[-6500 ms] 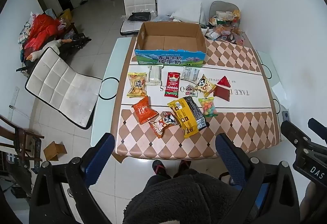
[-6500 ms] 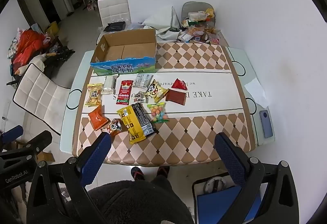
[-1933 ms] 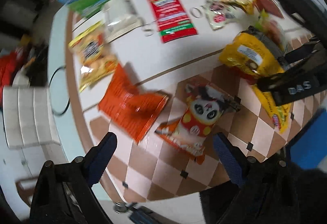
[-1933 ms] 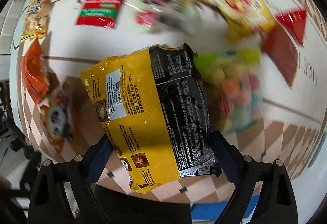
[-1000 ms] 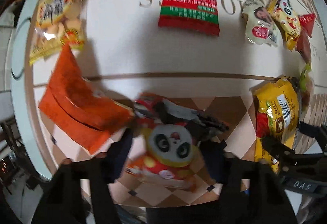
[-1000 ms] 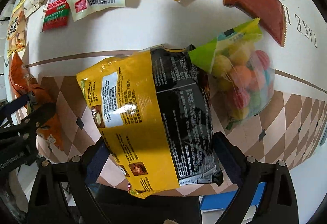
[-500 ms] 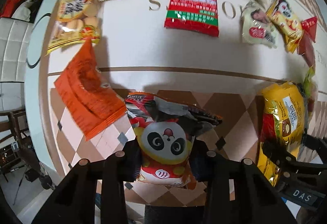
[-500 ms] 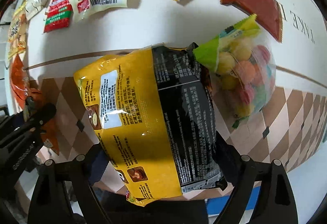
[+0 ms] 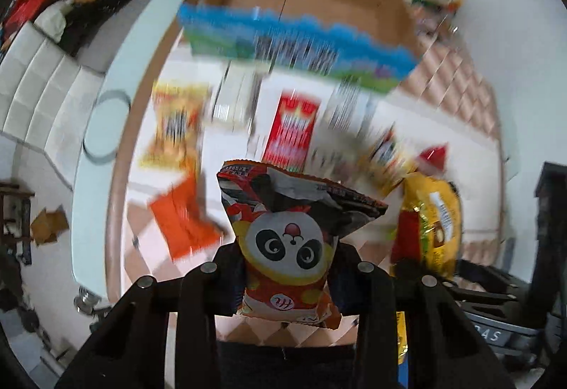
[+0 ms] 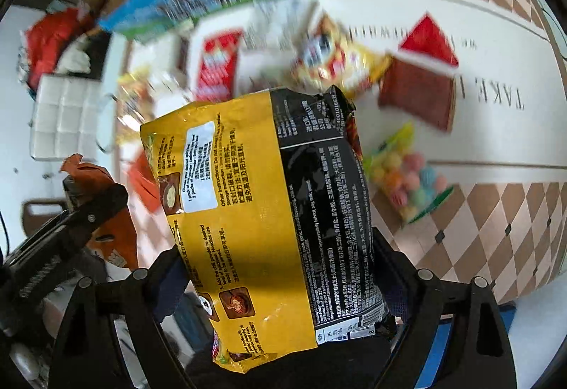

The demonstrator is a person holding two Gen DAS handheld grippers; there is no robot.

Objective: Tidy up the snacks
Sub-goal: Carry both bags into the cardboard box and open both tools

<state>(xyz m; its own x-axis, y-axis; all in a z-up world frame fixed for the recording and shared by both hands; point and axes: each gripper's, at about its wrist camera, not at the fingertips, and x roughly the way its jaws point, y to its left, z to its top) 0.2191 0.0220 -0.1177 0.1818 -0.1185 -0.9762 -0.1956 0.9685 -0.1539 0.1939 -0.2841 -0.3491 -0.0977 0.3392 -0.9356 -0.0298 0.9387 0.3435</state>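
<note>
My left gripper [image 9: 287, 268] is shut on the red panda snack bag [image 9: 287, 240] and holds it upright above the table. In the right wrist view my right gripper [image 10: 280, 268] is shut on the wide yellow and black noodle bag [image 10: 269, 211], its pads pressing both long sides, and the bag hangs clear of the table. The same noodle bag [image 9: 432, 222] shows at the right of the left wrist view. An open cardboard box [image 9: 301, 45] with a blue and green front wall stands at the far side of the table, its inside bare.
On the checked table [image 10: 496, 222] lie an orange packet [image 9: 184, 218], a yellow biscuit bag [image 9: 173, 133], a white packet [image 9: 234, 98], a long red packet [image 9: 292, 130], a candy bag [image 10: 407, 179], a dark red packet [image 10: 418, 98] and a red triangle [image 10: 428, 41]. White chairs stand to the left.
The left gripper closed on the panda bag and lifted it. The right gripper rose with the noodle bag off the candy bag. Both views have tilted up toward the box.
</note>
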